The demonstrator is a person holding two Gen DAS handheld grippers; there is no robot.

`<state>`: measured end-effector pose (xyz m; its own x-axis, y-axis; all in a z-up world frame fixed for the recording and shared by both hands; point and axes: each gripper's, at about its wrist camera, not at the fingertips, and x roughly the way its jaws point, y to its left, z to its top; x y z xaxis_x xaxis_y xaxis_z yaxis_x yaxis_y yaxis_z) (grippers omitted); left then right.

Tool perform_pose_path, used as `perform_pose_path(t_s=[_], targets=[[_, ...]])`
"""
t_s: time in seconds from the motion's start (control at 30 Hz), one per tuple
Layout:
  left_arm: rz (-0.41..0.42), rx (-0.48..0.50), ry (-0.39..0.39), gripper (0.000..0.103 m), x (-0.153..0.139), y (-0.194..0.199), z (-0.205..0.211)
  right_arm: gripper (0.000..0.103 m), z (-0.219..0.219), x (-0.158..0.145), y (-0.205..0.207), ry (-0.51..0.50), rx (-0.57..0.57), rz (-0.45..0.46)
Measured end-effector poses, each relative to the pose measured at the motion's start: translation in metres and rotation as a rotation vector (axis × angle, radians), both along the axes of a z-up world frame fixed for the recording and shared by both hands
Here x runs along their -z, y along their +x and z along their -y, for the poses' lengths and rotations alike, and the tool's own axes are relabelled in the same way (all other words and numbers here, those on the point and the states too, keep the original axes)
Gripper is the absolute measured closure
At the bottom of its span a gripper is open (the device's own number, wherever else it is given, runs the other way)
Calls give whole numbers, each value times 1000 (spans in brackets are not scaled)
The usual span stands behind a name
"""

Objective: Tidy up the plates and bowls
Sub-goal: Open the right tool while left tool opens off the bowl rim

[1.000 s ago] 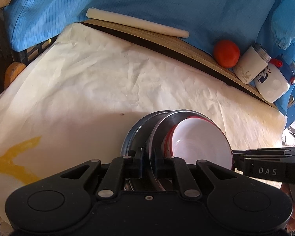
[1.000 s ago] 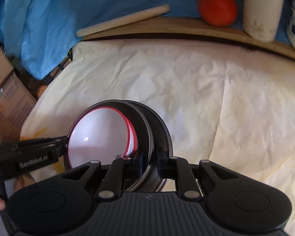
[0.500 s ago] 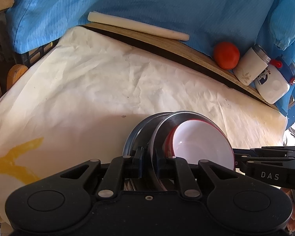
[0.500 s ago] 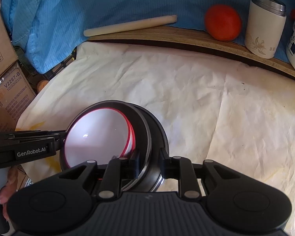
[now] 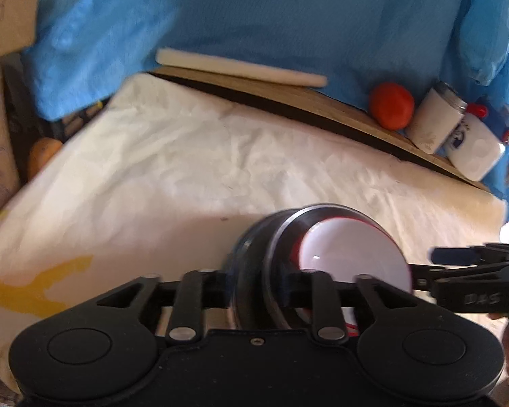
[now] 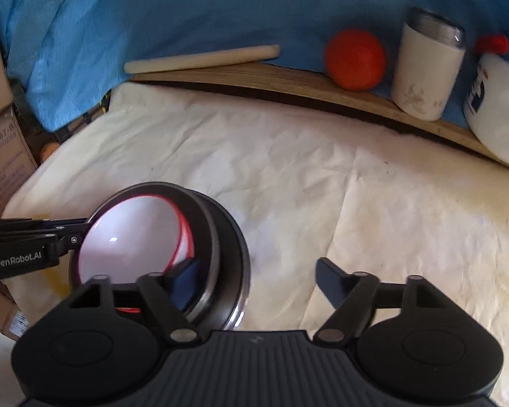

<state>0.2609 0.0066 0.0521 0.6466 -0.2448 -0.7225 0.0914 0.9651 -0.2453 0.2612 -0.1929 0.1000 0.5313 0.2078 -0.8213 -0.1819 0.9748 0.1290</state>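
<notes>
While nipping the nested bowls' (image 5: 322,257) rims, left tongs (image 5: 256,290) tight; right tongs (image 6: 254,281) wide apart.

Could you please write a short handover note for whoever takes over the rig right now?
Left gripper: shut on the rim of the dark bowls.
Right gripper: open, one finger inside the stack, the other clear of it.
Things: a white bowl with a red rim sits nested in two dark bowls, over the cream cloth. Whether the stack rests on the cloth I cannot tell.
Done: the bowls are nested into one stack.
Left: pull the right gripper clear, release the left. No plates are in view; find them.
</notes>
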Motion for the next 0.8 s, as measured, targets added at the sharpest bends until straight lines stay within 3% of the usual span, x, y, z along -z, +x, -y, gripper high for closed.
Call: perform_pose_path(t_s=[0.07, 0.33, 0.57, 0.8], targets=[[20, -4, 22, 62, -1, -1, 1, 12, 6, -1, -1, 24, 8, 7], [47, -33, 32, 52, -4, -5, -1, 10, 7, -1, -6, 26, 6, 44], [168, -73, 64, 18, -11, -19, -3, 0, 21, -2, -20, 98, 33, 151], [299, -99, 119, 13, -13, -42, 3, 0, 25, -3, -44, 132, 42, 296]])
